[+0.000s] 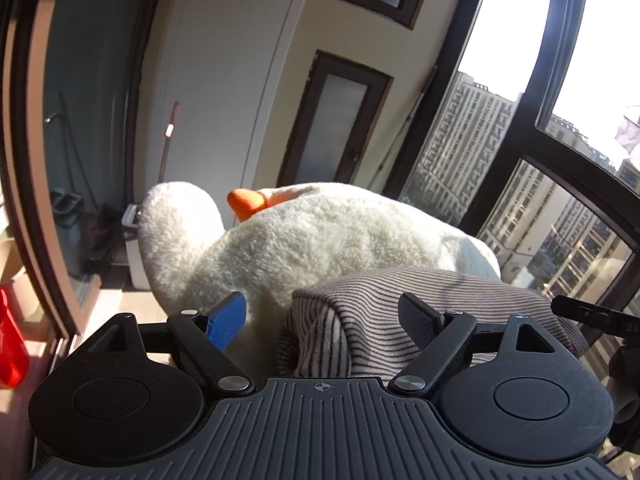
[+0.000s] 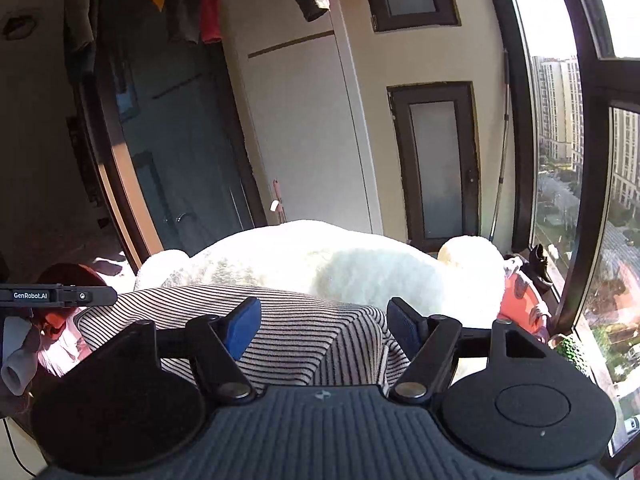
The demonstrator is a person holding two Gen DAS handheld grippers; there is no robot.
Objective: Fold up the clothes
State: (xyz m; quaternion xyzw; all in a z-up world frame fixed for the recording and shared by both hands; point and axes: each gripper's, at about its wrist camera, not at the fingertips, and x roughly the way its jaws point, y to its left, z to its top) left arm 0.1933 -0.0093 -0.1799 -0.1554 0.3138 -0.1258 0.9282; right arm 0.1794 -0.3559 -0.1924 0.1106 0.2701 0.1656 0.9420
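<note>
The striped garment [image 1: 424,300] — thin dark stripes on a pale knit — lies bunched in front of both tools, heaped against a big white plush duck [image 1: 320,232] with an orange beak [image 1: 246,202]. What the pile rests on is hidden.

The left gripper [image 1: 322,318] stands wide open with nothing between its pads; the blue pad sits to the left of the cloth's folded edge and the black one rests over the stripes, though contact cannot be confirmed. The right gripper [image 2: 326,326] is likewise spread wide and holds nothing, its fingers straddling a ridge of the same cloth [image 2: 280,320]. The left tool's arm shows at the left edge of the right view.

By my reading, this is the stage of finding a hold — the garment is still crumpled, not laid flat. The next move likely calls for closing each tool on an edge or corner, then lifting the fabric clear of the duck to spread it out.
</note>
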